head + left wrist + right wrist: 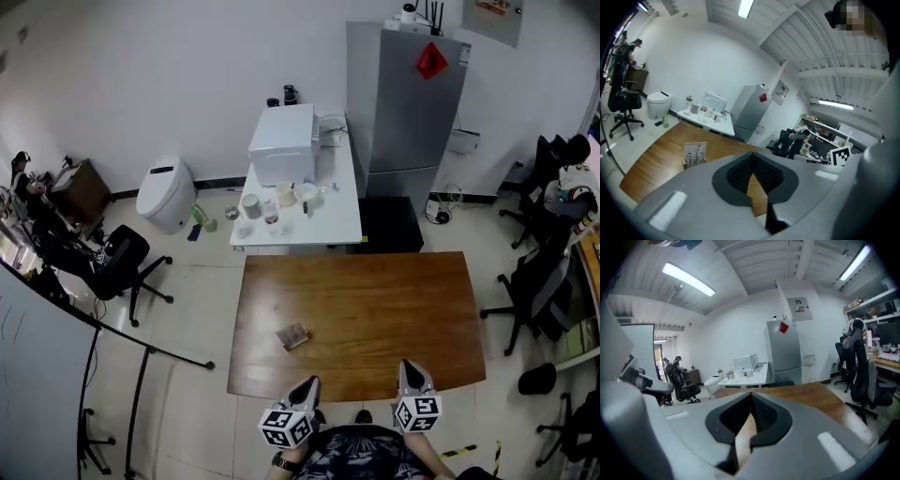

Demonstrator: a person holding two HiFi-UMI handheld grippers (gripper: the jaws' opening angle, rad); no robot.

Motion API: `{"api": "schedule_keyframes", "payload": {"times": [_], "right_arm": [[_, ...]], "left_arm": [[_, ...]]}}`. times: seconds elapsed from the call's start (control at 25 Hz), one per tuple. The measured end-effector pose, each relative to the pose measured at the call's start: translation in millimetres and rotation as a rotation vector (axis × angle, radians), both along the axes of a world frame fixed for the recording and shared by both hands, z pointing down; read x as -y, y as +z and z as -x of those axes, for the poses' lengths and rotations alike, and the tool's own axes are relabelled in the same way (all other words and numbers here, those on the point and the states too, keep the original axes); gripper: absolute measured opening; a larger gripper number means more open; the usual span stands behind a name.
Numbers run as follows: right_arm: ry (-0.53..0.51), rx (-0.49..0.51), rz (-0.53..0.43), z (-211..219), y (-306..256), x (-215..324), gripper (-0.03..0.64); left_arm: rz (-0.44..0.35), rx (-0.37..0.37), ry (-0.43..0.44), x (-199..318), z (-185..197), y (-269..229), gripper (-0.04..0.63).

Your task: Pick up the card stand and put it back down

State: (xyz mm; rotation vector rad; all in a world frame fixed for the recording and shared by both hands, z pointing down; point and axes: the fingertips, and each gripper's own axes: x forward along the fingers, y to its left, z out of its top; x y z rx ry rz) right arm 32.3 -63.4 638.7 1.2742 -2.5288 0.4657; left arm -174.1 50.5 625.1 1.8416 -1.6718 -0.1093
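Close against the person's body, the left claw [305, 385] and right claw [411, 368] are held side by side, pointing forward over the near edge of the wooden tabletop [403, 309]. Both are clenched on nothing. Farther out, ahead of the left claw, the card stand [293, 336] rests on the tabletop, well apart from both.

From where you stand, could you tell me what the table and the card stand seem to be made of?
Table: likely wood or wood veneer, brown with visible grain and a faint sheen.
Card stand: wood-looking base holding a white printed card, probably paper; too small to be sure.
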Motion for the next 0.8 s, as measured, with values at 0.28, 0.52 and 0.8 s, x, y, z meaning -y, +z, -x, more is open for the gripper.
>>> {"api": "schedule_keyframes", "payload": {"times": [0.28,0.52,0.8], "right_arm": [[-0.027,0.029,0.0,-23.1,-2.8,-15.3,-0.008],[-0.064,-0.005,0.009,-22.7,-0.5,-19.5,-0.008],[-0.116,-0.005,0.056,-3.2,11.0,-19.7,-0.008]], "left_arm": [[0.015,0.094,0.221,22.6,-69.2,0.1,-0.002],[0.029,0.154,0.238,18.9,-71.8,-2.2,-0.003],[0.078,0.144,0.267,-1.3,-88.6,8.0,-0.002]]}}
